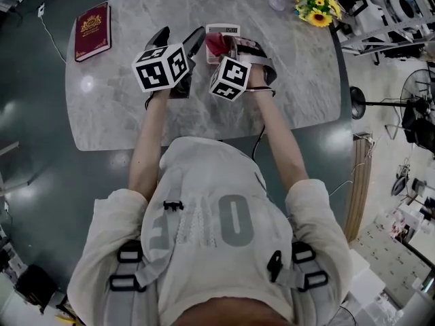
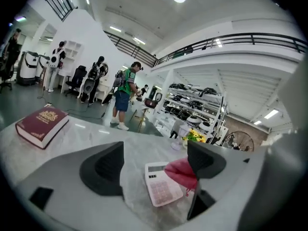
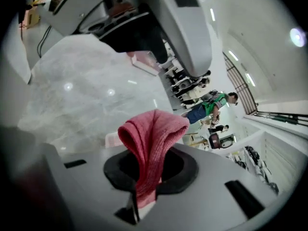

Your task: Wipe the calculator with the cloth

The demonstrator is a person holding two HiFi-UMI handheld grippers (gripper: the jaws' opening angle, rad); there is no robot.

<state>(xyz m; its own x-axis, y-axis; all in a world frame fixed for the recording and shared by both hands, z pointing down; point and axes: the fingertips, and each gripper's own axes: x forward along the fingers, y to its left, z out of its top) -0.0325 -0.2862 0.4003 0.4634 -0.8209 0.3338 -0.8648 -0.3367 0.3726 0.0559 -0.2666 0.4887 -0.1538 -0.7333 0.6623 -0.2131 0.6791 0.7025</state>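
Cloth point(image 3: 151, 129) pinched in right gripper point(image 3: 147, 170) fingers; left gripper point(image 2: 155, 163) fingers spread, empty. Calculator point(image 2: 161, 186) apparently unheld on surface point(image 2: 86, 134); could be pushed away when wiped.

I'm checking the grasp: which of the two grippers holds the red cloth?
The right gripper: its jaws are shut on the red cloth, while the left gripper stands open, gripping nothing.
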